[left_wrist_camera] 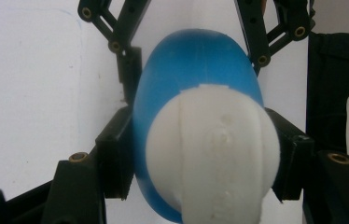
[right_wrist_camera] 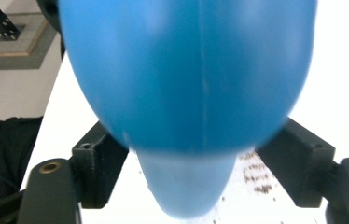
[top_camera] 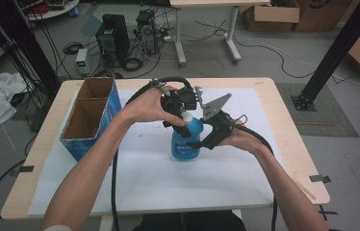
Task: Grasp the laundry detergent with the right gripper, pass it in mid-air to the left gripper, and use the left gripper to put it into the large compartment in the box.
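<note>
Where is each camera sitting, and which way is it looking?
High view: above the person's side, looking forward and down at the table; both forearms, left gripper and right gripper show.
Left gripper view: on the left gripper, looking down on the white cap, its black jaws clamped on it.
Right gripper view: on the right gripper, looking along its jaws, which flank the blue bottle.
All three share the bottle.

A blue bottle point(top_camera: 186, 139) is standing upright on the white sheet point(top_camera: 168, 183), the left gripper point(top_camera: 180, 114) gripping its white cap point(top_camera: 186, 117) while the right gripper point(top_camera: 206, 137) is flanking its body beside a cardboard box point(top_camera: 91, 118).
</note>
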{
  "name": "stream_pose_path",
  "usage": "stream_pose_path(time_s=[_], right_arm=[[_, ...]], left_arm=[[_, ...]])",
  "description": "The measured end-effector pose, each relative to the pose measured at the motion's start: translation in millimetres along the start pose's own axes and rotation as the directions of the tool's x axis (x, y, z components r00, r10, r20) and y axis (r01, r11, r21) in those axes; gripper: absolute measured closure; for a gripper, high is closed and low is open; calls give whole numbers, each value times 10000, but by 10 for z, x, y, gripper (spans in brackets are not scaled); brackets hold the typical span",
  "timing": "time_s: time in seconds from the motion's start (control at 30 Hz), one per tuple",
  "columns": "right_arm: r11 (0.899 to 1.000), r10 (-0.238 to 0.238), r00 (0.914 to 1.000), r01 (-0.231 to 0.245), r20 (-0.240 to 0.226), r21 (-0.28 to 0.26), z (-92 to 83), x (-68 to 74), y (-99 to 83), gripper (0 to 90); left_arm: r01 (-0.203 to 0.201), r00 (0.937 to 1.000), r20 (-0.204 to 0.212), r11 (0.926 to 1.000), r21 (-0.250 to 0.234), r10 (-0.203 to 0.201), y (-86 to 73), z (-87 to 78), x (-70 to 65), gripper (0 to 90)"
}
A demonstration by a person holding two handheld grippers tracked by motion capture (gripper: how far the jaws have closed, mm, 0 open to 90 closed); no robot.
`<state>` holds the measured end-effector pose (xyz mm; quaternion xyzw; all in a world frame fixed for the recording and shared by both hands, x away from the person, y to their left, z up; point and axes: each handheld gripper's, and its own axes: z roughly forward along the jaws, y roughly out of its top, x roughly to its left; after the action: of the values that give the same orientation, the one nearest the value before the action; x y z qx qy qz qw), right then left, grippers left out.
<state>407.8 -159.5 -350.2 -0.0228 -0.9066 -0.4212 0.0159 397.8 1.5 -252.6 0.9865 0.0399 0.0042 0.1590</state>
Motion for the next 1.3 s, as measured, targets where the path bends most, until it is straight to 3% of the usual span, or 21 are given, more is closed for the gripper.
stream_pose_path(time_s=[0.3, 0.4, 0.5, 0.6, 0.7, 0.83, 0.9, 1.03, 1.1, 1.17, 1.2, 1.3], right_arm=[[9994, 216, 9988, -228, 443, 276, -91, 8, -29, 150], [9985, 372, 9970, -399, 680, 380, -146, 5, -50, 145], [9948, 505, 9930, -595, 1072, 829, -207, -1, -79, 143], [9822, 989, 9841, -1204, 1477, 1443, -253, -18, -119, 143], [9707, 1347, 9672, -1724, 2154, 1671, -312, -29, -165, 145], [9579, 1742, 9496, -2247, 2606, 1787, -391, -39, -216, 146], [9516, 1802, 9390, -2418, 2928, 1895, -427, -40, -245, 146], [9332, 2078, 9165, -2905, 3417, 2117, -490, -55, -315, 149], [9260, 2184, 9080, -3084, 3574, 2178, -507, -59, -344, 149], [9197, 2306, 9031, -3239, 3623, 2220, -521, -63, -375, 155], [9167, 2332, 9017, -3288, 3641, 2271, -528, -64, -388, 156], [9118, 2320, 8934, -3375, 3847, 2341, -543, -61, -417, 155]], left_arm=[[212, 9998, 24, 9998, 72, -212, -14, -28, 4, 381], [439, 9990, -21, 9990, 54, -439, -36, -60, 17, 381], [764, 9970, -127, 9971, 45, -763, -63, -99, 43, 381], [1201, 9922, -327, 9927, -98, -1204, -87, -152, 71, 381], [1633, 9851, -525, 9865, -81, -1635, -110, -209, 110, 381], [2374, 9690, -704, 9714, 6, -2368, -129, -290, 166, 381], [2775, 9571, -854, 9607, -63, -2770, -133, -350, 193, 381], [3655, 9218, -1284, 9304, -268, -3658, -154, -506, 257, 381], [4075, 9011, -1509, 9129, -251, -4064, -160, -594, 287, 381], [4602, 8737, -1602, 8872, -332, -4592, -173, -687, 318, 381], [4770, 8642, -1657, 8784, -303, -4751, -181, -735, 331, 381], [5363, 8207, -1968, 8420, -584, -5364, -200, -887, 348, 381]])
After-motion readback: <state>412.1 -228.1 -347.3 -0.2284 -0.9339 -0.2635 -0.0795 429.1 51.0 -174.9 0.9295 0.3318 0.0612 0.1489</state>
